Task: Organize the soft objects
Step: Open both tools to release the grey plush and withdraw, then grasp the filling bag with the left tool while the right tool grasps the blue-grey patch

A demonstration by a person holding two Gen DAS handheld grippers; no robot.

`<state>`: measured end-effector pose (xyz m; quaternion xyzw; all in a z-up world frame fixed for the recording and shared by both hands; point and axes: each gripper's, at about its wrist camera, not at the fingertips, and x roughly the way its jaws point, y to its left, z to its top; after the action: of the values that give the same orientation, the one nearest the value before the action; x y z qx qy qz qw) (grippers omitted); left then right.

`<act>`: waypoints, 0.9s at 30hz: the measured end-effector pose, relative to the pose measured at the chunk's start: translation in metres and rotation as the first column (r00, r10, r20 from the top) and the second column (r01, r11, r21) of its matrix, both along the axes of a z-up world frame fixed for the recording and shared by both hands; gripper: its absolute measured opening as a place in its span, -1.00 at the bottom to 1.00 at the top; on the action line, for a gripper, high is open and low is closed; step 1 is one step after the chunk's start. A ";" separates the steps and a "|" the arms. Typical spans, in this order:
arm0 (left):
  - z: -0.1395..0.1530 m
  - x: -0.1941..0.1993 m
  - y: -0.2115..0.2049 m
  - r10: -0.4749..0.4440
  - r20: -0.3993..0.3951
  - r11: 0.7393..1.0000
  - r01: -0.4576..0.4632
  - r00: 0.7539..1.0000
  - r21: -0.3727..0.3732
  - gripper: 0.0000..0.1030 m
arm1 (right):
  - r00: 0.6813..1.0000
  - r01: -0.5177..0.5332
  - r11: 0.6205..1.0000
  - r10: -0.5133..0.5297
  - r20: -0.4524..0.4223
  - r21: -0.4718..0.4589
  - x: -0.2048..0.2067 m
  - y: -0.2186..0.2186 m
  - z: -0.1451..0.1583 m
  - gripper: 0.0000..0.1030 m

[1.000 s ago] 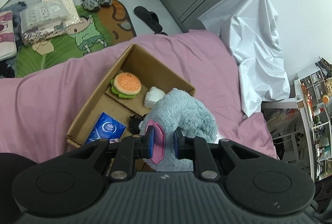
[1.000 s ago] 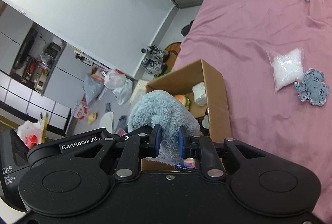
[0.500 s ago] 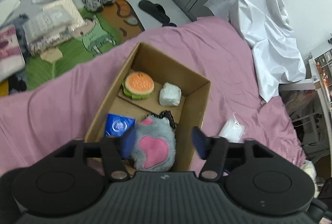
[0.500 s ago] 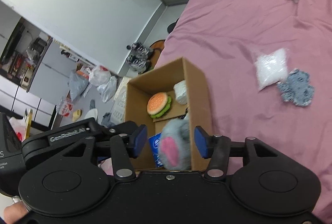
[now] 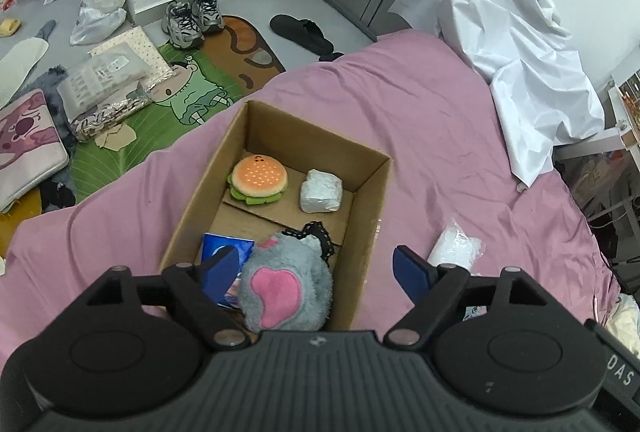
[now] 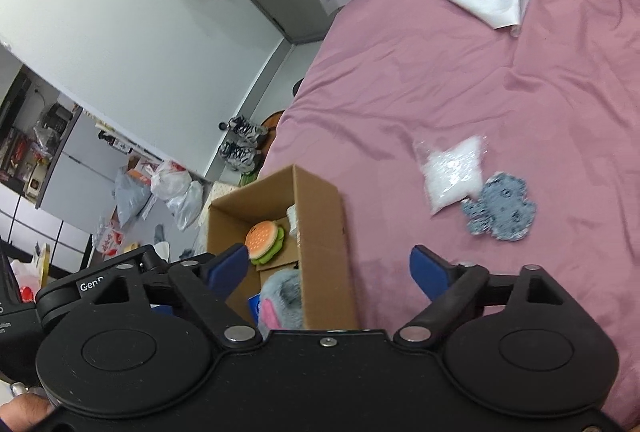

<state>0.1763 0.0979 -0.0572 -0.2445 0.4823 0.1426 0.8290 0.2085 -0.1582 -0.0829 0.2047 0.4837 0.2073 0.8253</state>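
Note:
A cardboard box (image 5: 370, 192) (image 6: 320, 232) sits on the pink bed. Inside lie a grey plush with a pink patch (image 5: 286, 284) (image 6: 282, 296), a burger plush (image 5: 258, 178) (image 6: 264, 236), a white wrapped bundle (image 5: 321, 190), a blue packet (image 5: 224, 252) and a black item (image 5: 318, 236). My left gripper (image 5: 318, 268) is open and empty just above the grey plush. My right gripper (image 6: 332, 270) is open and empty above the box's near wall. A clear bag of white filling (image 6: 452, 170) (image 5: 456, 250) and a blue-grey patterned soft toy (image 6: 500, 208) lie on the bed to the right.
A white sheet (image 5: 516, 20) drapes over furniture at the bed's far right. The floor to the left holds shoes (image 5: 192, 16), a slipper (image 5: 300, 32), a cartoon mat (image 5: 188, 92), bags and cushions. The bed edge runs left of the box.
Both grippers were shut on the grey plush above the box; they opened, the plush dropped into the box's near end, and both grippers pulled back.

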 end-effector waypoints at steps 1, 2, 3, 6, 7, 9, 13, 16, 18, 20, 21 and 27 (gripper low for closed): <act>0.001 0.001 -0.004 -0.004 0.001 1.000 0.004 1.000 0.004 0.62 | 1.000 0.006 1.000 -0.006 0.002 -0.002 0.001 -0.004 0.000 0.78; 0.002 0.002 -0.007 -0.009 0.002 1.000 0.009 1.000 0.009 0.62 | 1.000 0.011 1.000 -0.011 0.003 -0.005 0.001 -0.007 0.000 0.78; 0.003 0.003 -0.011 -0.018 0.004 1.000 0.018 1.000 0.013 0.62 | 1.000 0.015 1.000 -0.015 0.002 -0.010 0.002 -0.010 0.000 0.79; 0.006 0.004 -0.021 -0.040 0.011 0.999 0.040 0.999 0.028 0.63 | 1.000 0.028 1.000 -0.028 -0.009 0.001 0.004 -0.025 -0.001 0.84; 0.007 0.005 -0.025 -0.044 0.010 0.998 0.044 0.999 0.036 0.63 | 0.999 0.032 0.999 -0.032 -0.007 0.000 0.004 -0.030 -0.002 0.87; 0.009 0.007 -0.033 -0.054 0.011 0.997 0.053 0.998 0.050 0.63 | 0.999 0.042 0.999 -0.042 -0.002 -0.018 0.005 -0.039 -0.002 0.88; 0.011 0.011 -0.049 -0.073 0.015 0.996 0.072 0.997 0.060 0.64 | 0.997 0.074 0.997 -0.074 -0.014 -0.018 0.009 -0.061 -0.007 0.89; 0.009 0.016 -0.062 -0.086 0.009 0.994 0.085 0.996 0.067 0.64 | 0.996 0.087 0.996 -0.087 -0.016 -0.034 0.010 -0.073 -0.010 0.89; 0.008 0.019 -0.072 -0.096 0.003 0.993 0.095 0.995 0.071 0.64 | 0.996 0.089 0.995 -0.090 -0.017 -0.040 0.011 -0.081 -0.011 0.89; 0.008 0.022 -0.080 -0.106 0.000 0.991 0.106 0.994 0.077 0.64 | 0.996 0.088 0.995 -0.089 -0.014 -0.054 0.013 -0.087 -0.012 0.89; 0.008 0.023 -0.083 -0.111 0.000 0.991 0.111 0.994 0.080 0.64 | 0.996 0.088 0.994 -0.089 -0.013 -0.061 0.013 -0.090 -0.012 0.90; 0.007 0.033 -0.108 -0.139 -0.011 0.985 0.140 0.990 0.097 0.64 | 0.995 0.096 0.994 -0.097 -0.023 -0.052 0.019 -0.107 -0.019 0.92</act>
<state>0.2090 -0.0099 -0.0503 -0.1689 0.4925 0.1083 0.8469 0.2280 -0.2653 -0.1024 0.2092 0.4888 0.1523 0.8331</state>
